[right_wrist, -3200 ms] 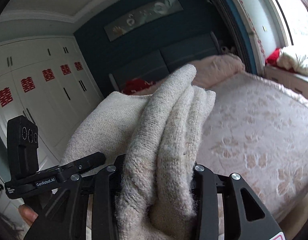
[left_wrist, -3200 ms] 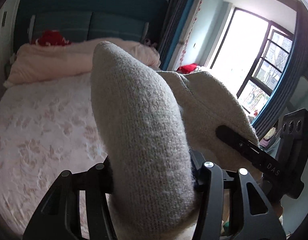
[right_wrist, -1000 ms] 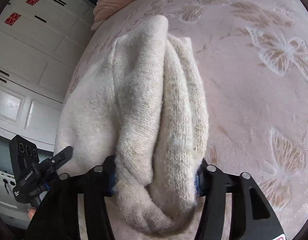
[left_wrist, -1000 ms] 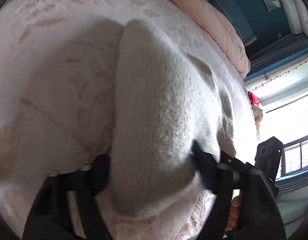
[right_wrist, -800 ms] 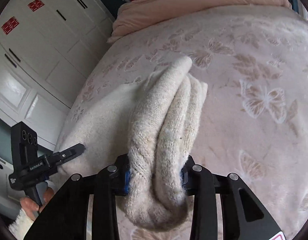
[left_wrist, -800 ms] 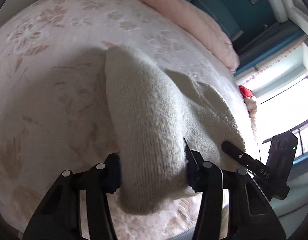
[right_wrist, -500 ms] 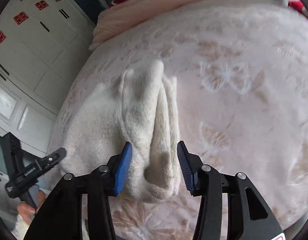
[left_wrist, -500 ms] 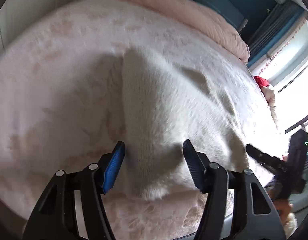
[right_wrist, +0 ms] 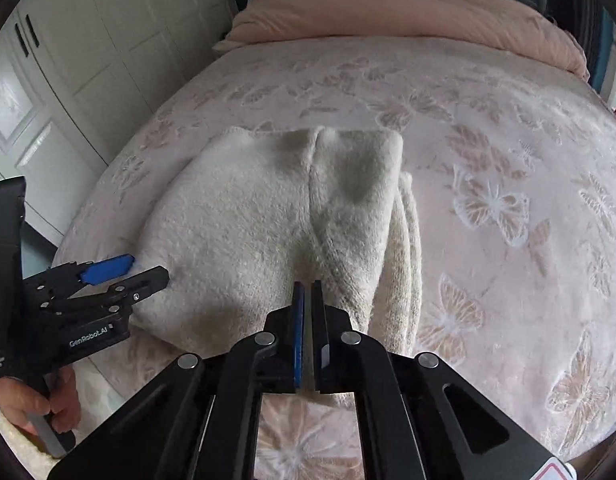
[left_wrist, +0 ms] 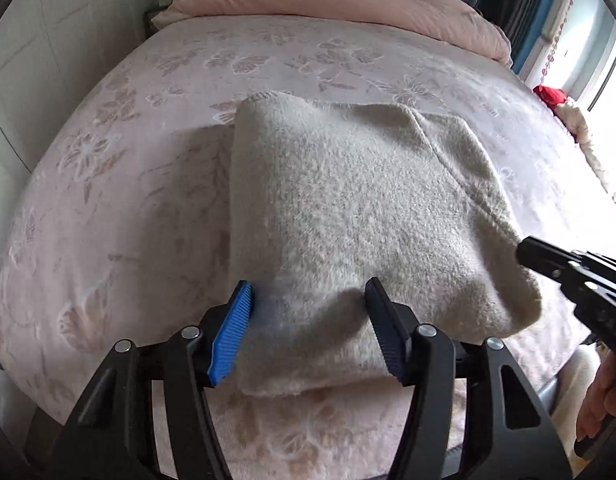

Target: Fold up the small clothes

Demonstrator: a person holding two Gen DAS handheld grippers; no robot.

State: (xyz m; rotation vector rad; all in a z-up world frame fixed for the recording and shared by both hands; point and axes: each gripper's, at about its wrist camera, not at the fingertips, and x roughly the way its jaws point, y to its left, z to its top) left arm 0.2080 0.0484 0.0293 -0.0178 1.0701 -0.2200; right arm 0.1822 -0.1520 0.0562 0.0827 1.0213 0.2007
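**Folded sweater flat on bed, both tongs free**

Left wrist view: the beige knit sweater (left_wrist: 347, 208) lies folded on the floral bedspread (left_wrist: 128, 208), near its front edge. Left tongs (left_wrist: 308, 320) spread wide, straddling the near hem, gripping nothing. Right tongs (left_wrist: 525, 250) at the sweater's right corner.

Right wrist view: right tongs (right_wrist: 308, 300) nearly closed, narrow gap, nothing between them, just above the sweater (right_wrist: 248, 232). Left tongs (right_wrist: 144, 268) parted, at the left edge.
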